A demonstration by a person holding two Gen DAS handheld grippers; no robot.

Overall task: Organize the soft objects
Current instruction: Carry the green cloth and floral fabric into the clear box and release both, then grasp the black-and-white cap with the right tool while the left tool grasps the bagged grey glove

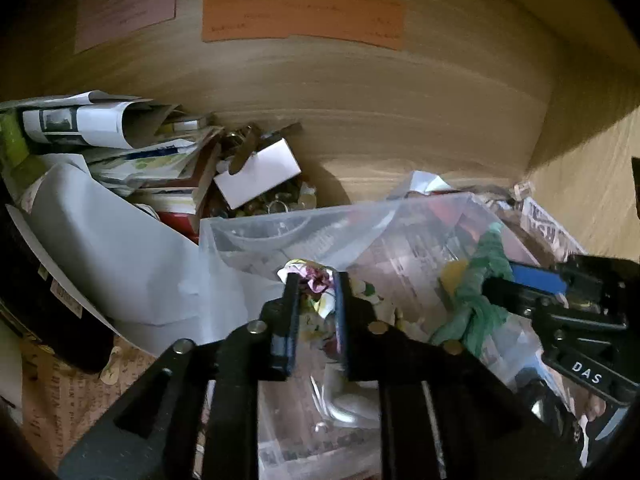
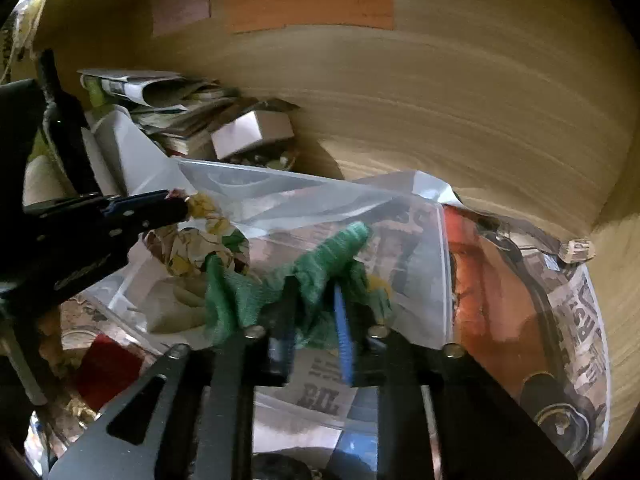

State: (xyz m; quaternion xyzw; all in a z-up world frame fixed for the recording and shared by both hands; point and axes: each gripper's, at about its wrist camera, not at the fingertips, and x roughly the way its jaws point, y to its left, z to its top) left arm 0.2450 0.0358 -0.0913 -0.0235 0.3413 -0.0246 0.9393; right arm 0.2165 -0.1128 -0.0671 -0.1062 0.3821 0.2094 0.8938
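While both grippers work over a clear plastic bin, each has cloth in its jaws. Left gripper: jaws nearly closed, pinching a crumpled floral cloth, white with pink and yellow print, held above the bin's near rim. Right gripper: jaws narrowed on a bunched green cloth, which drapes over both fingers and hangs to the left; blue pad visible on one finger. Floral and green cloths hang just beside each other in the right wrist view, over the bin. Bin sits on a wooden shelf, against printed newspaper sheets at the right side. Back left corner: stack of papers and books, small white box leaning on it. Orange paper label on the back panel, writing too blurred to read.
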